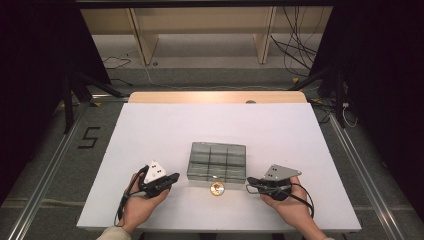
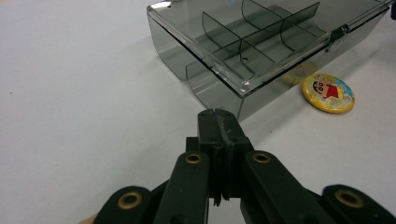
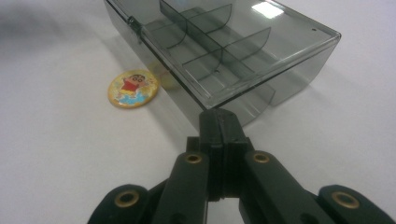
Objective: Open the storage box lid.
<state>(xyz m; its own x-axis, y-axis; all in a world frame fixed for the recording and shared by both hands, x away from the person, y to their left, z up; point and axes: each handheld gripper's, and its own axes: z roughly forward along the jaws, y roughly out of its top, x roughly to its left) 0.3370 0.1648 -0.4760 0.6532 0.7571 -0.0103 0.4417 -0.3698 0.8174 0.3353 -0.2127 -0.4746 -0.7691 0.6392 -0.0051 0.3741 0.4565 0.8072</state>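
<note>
Both grippers' fingers (image 2: 219,122) (image 3: 219,122) pressed together, empty, just beside the smoky compartment box (image 1: 218,160) and badge (image 1: 217,188).

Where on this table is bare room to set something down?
Bare white table lies beyond the grey divided box to the far edge, and along both sides. It is crowded at the near edge: badge between left tongs and right tongs.
</note>
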